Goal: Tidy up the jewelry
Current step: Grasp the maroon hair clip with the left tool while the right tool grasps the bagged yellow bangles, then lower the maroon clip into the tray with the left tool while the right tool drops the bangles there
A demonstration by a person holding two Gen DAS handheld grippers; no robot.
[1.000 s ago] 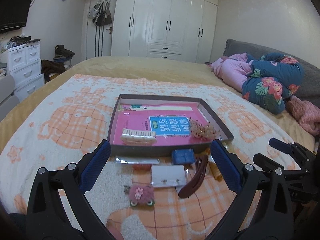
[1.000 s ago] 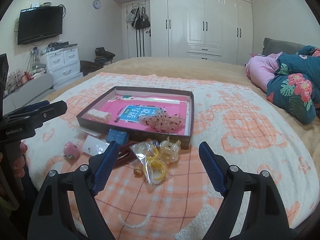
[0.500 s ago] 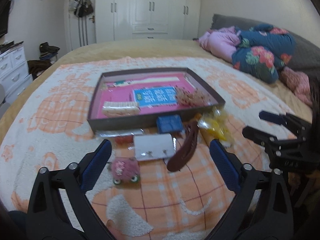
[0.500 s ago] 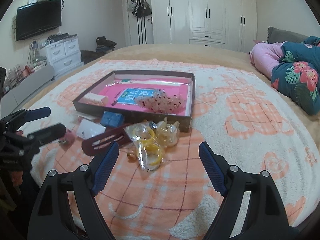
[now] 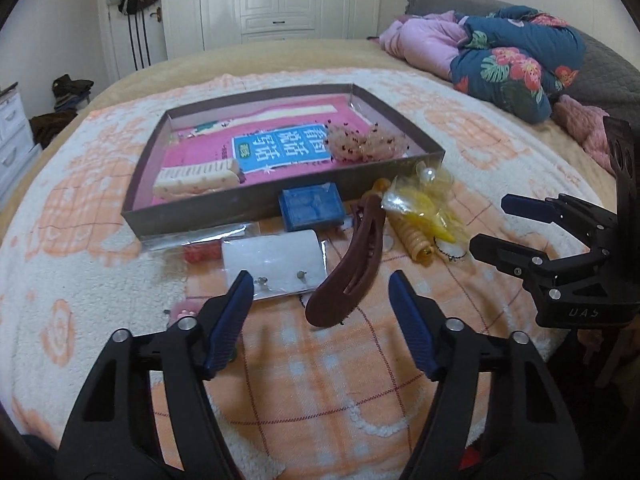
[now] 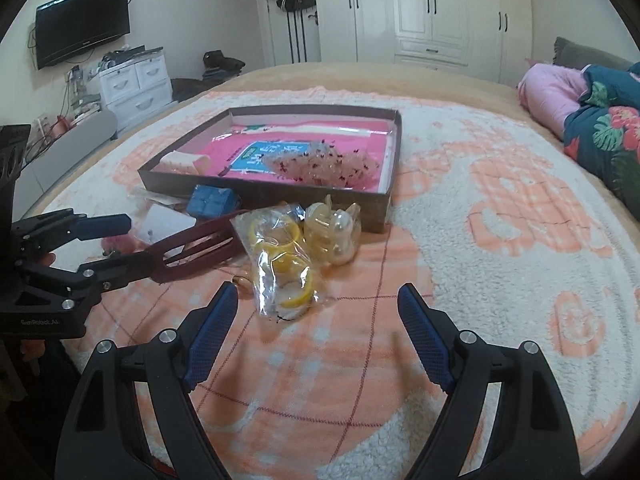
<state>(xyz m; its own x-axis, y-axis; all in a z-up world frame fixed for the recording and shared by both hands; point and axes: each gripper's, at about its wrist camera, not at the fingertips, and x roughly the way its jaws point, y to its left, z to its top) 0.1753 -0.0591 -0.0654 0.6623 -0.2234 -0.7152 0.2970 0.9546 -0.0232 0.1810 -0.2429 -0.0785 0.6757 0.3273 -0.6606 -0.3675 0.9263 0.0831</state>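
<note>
A shallow brown box (image 5: 400,160) (image 6: 394,200) with a pink liner lies on the bed, holding a white comb clip (image 5: 196,178) and a beaded piece (image 5: 364,144). In front of it lie a dark red hair clip (image 5: 348,272) (image 6: 192,250), a white earring card (image 5: 276,264), a blue case (image 5: 312,208) (image 6: 210,200), a clear bag of yellow rings (image 6: 282,264) (image 5: 420,204) and a pink fuzzy clip (image 5: 182,314). My left gripper (image 5: 322,292) is open, low over the hair clip's near end. My right gripper (image 6: 314,304) is open just short of the bag.
The bed is covered by an orange and white plush blanket (image 6: 500,240). Folded floral and pink bedding (image 5: 504,56) lies at the far right. White drawers (image 6: 136,84) and a wall TV (image 6: 82,24) stand off the left side; white wardrobes (image 6: 428,12) stand behind.
Both grippers have moved forward and down toward the items in front of the box. The left now sits over the hair clip and the right is close to the bag of rings.
</note>
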